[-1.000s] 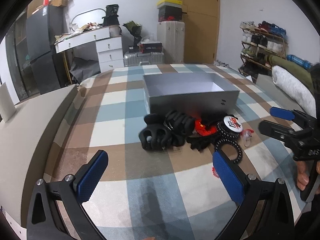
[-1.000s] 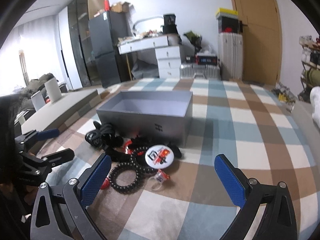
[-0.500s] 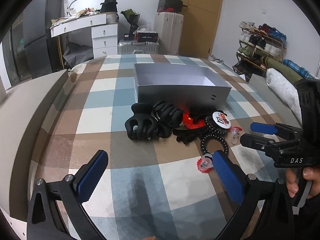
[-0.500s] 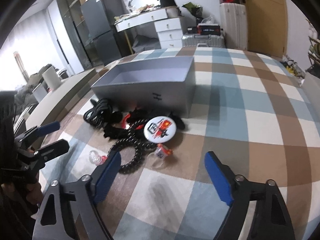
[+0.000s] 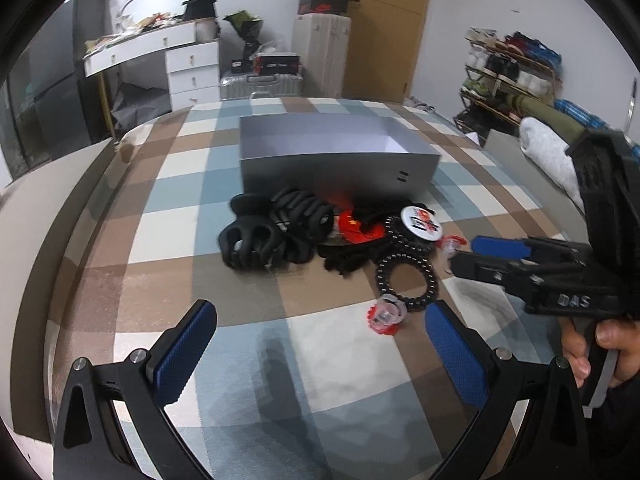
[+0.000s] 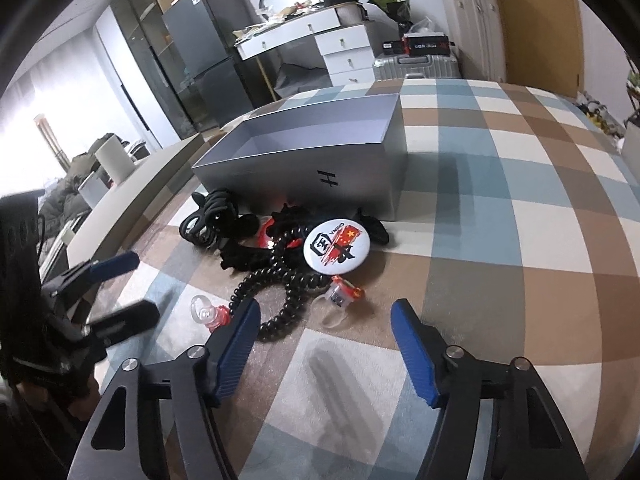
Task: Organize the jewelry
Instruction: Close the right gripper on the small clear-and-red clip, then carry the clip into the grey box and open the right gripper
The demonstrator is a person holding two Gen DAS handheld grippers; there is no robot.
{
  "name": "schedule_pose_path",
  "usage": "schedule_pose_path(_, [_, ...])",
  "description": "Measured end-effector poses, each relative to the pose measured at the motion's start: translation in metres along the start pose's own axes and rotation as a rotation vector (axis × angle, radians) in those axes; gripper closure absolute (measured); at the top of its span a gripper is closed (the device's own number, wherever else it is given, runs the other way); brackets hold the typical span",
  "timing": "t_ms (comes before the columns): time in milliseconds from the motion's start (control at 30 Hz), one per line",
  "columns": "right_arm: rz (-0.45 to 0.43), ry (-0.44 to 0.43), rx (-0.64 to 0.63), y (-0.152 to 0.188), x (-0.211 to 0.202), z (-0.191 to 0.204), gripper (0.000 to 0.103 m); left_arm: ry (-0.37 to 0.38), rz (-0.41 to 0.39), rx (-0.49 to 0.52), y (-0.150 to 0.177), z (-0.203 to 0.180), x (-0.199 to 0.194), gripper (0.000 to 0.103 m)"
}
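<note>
A pile of accessories lies on the checked blanket in front of an open grey box (image 5: 340, 168) (image 6: 300, 176). It holds black claw clips (image 5: 256, 240), a round white badge (image 6: 336, 246), a black spiral hair tie (image 6: 280, 280) and small red-and-clear pieces (image 6: 210, 312) (image 6: 342, 296). My right gripper (image 6: 326, 312) hovers just short of the hair tie's near loop. Its jaws are closing, and the pads press on nothing. My left gripper (image 5: 320, 320) stands wide open and empty, short of the pile, with one red-and-clear piece (image 5: 386, 314) just beyond its right finger.
The blanket covers a bed with a grey edge (image 5: 48, 240) on the left. A white desk (image 5: 160, 48), suitcases (image 5: 320, 56), a wooden door and a shoe rack (image 5: 508, 72) stand beyond. A person's hand (image 5: 600, 344) holds the right gripper's handle.
Both views have tipped down and drawn nearer the pile. The right gripper's jaws have narrowed steadily. The left gripper's jaws stay wide.
</note>
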State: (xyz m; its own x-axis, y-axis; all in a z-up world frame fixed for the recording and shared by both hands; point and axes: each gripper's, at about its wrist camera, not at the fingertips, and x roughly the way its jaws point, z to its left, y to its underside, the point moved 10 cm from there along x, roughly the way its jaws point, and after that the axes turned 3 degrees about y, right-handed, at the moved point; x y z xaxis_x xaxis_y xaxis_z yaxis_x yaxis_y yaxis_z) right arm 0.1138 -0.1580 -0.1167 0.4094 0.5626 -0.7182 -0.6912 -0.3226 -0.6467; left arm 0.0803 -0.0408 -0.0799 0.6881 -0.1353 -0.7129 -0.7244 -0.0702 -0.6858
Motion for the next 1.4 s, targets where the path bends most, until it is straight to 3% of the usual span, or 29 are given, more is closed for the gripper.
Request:
schedule_pose_path(167, [0.02,0.029,-0.025,0.001,0.008,-0.001,0.055,0.013,0.021,0.033,0.003,-0.009,0.004,0.005])
schedule_pose_path(433, [0.022,0.046,-0.036,-0.001,0.013,-0.002,0.066,0.029,0.032,0.036,0.004,-0.014,0.008,0.008])
schedule_pose_path(533, [0.025,0.063,-0.036,-0.001,0.015,-0.004,0.074,0.039,0.053,0.05,0.006,-0.016,0.012,0.013])
schedule_pose_path(833, [-0.024,0.051,-0.033,-0.003,0.003,0.004,0.076,0.061,0.106,0.089,0.01,-0.022,0.023,0.028])
schedule_pose_path(1000, [-0.07,0.015,-0.012,-0.007,-0.011,0.006,0.076,0.098,0.121,0.08,0.01,-0.026,0.027,0.062])
schedule_pose_path(1067, [-0.076,0.009,-0.011,-0.008,-0.014,0.007,0.076,0.122,0.127,0.073,0.012,-0.028,0.028,0.088])
schedule_pose_path(1400, [-0.094,-0.003,-0.016,-0.009,-0.019,0.012,0.076,0.136,0.076,0.064,0.005,-0.031,0.016,0.091])
